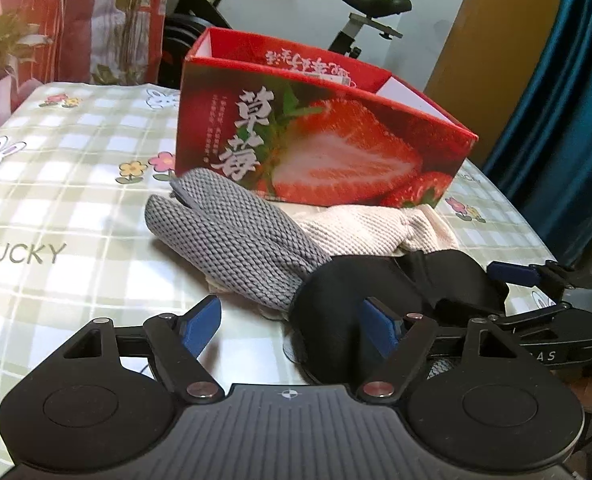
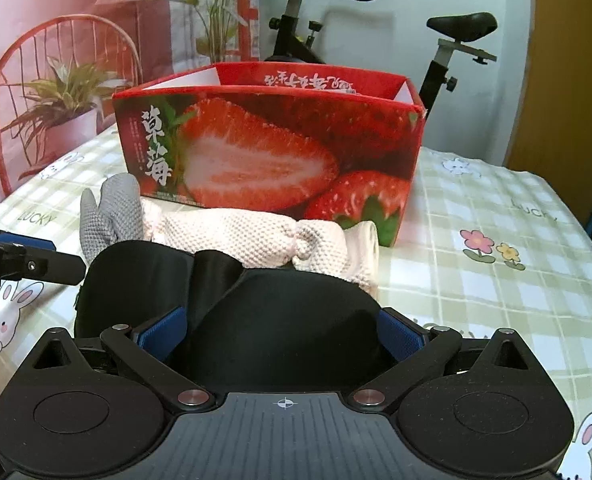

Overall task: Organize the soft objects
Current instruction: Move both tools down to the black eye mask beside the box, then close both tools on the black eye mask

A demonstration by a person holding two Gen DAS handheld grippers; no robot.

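Note:
A black eye mask lies on the tablecloth in front of a red strawberry box. A rolled grey knit cloth and a rolled pale pink knit cloth lie between mask and box. My right gripper is open, its blue fingers on either side of the mask's near lobe. My left gripper is open at the mask's left end, its right finger over the black fabric, the grey roll just ahead. The box is open-topped.
The table has a green checked cloth with rabbits and flowers. An exercise bike stands behind the table. A red printed curtain hangs at back left, a blue curtain at right. The table edge falls away on the right.

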